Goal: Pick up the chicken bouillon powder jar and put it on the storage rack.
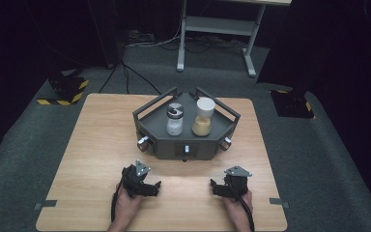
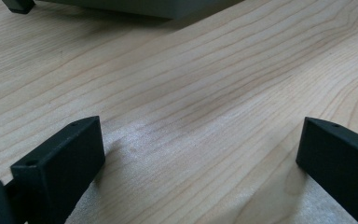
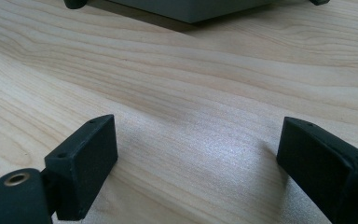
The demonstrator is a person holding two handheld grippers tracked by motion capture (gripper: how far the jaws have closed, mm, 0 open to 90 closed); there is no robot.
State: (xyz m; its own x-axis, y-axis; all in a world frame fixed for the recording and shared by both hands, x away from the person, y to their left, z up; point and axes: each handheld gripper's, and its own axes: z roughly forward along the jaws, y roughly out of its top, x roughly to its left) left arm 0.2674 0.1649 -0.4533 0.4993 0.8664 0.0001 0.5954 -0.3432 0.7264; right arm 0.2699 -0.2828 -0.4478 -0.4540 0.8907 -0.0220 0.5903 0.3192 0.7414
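Dark curtains and a grey carpeted floor surround a light wooden table [image 1: 92, 145] that fills the middle of the high view, with the legs of a pale metal stand [image 1: 217, 34] at the upper centre. On the far half of the table, a little right of centre, sits a grey angular tray [image 1: 186, 147] with a low rail. Inside it stand a clear jar with a black and silver lid [image 1: 175, 119] at left and a jar of yellow grains with a white lid [image 1: 203, 117] just beside it at right. Near the lower edge, the left gripper [image 1: 149, 187] sits at lower left of centre and the right gripper [image 1: 217, 187] at lower right, both well apart from the tray. In each gripper view the two black jaws stand spread wide over bare wood, nothing between them, and the tray's base shows along the top edge.
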